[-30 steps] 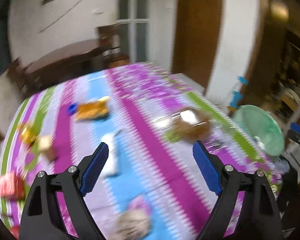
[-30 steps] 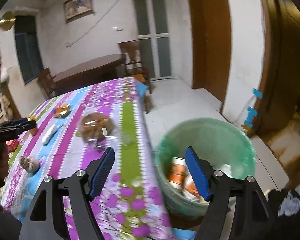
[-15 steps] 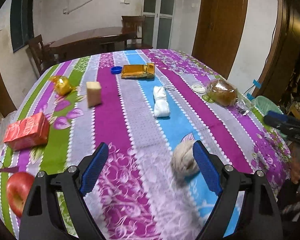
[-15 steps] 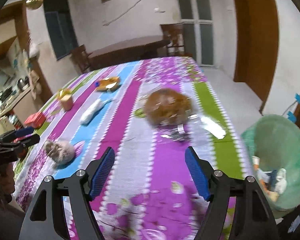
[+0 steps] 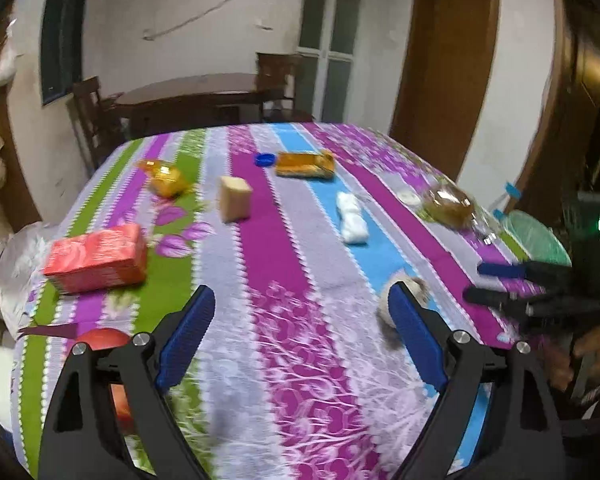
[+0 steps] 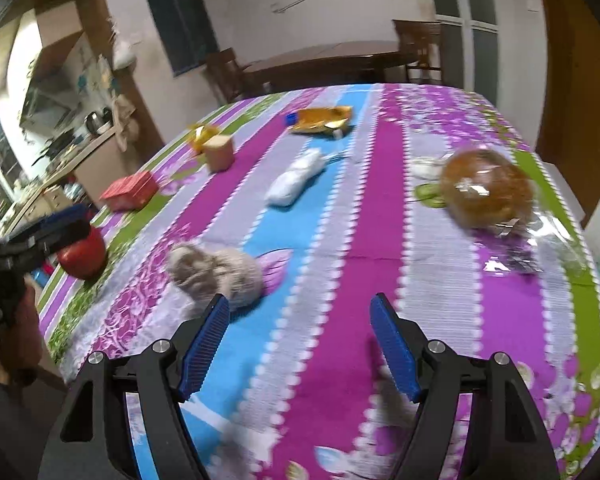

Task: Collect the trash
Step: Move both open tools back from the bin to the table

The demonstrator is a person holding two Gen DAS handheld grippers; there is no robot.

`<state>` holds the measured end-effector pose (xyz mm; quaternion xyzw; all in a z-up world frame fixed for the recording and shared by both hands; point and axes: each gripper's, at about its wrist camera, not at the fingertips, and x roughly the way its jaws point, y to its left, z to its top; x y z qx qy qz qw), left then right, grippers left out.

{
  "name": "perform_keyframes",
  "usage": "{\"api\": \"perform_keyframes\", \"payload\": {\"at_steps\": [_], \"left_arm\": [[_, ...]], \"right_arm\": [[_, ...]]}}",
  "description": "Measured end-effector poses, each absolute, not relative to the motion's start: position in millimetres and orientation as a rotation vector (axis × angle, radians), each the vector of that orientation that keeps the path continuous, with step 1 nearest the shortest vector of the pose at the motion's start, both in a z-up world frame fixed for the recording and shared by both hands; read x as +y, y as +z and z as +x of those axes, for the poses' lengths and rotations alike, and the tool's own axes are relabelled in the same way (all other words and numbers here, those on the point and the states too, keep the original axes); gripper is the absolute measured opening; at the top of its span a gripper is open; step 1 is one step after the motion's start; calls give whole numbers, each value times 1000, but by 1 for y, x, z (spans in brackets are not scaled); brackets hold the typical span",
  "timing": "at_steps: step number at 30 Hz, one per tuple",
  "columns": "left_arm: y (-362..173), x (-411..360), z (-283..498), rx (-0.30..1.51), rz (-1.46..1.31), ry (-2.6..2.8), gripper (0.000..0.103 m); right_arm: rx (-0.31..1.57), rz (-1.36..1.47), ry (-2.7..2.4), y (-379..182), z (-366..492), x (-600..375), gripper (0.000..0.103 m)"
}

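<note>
My left gripper [image 5: 300,312] is open and empty above the near edge of the striped tablecloth [image 5: 268,248]. My right gripper [image 6: 300,312] is open and empty over the table's near right part. A crumpled grey-beige paper ball [image 6: 216,272] lies just ahead of the right gripper's left finger; it also shows in the left wrist view [image 5: 408,292] beside the left gripper's right finger. A white rolled tissue [image 5: 352,218] lies mid-table. An orange wrapper [image 5: 305,164] and a blue cap [image 5: 265,159] lie farther back. The green trash bin [image 5: 536,238] stands off the table's right edge.
A red box [image 5: 96,258], a red apple [image 6: 82,254], a tan block [image 5: 235,198], a yellow wrapper [image 5: 166,180] and a bagged bun [image 6: 486,188] are on the table. A dark wooden table and chairs [image 5: 188,100] stand behind.
The right gripper has swung left from the green bin to over the table, closer to the paper ball. The left gripper has shifted left, so the red box and apple show larger.
</note>
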<state>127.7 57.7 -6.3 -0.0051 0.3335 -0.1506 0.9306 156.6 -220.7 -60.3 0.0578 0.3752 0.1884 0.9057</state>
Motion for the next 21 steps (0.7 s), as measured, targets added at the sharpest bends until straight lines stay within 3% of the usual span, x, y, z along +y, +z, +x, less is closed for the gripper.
{"api": "perform_keyframes", "payload": {"at_steps": [9,19,21], "left_arm": [[32,91,151,621,-94,-167,90],[41,46,218,621,-77,-20,89],[34,35,236,641,-52,0,90]], "right_arm": [[780,114,401,-51,175,-205,74],[771,112,465,-43,182,-197,77],[782,96,496,-46,178,-189,82]]}}
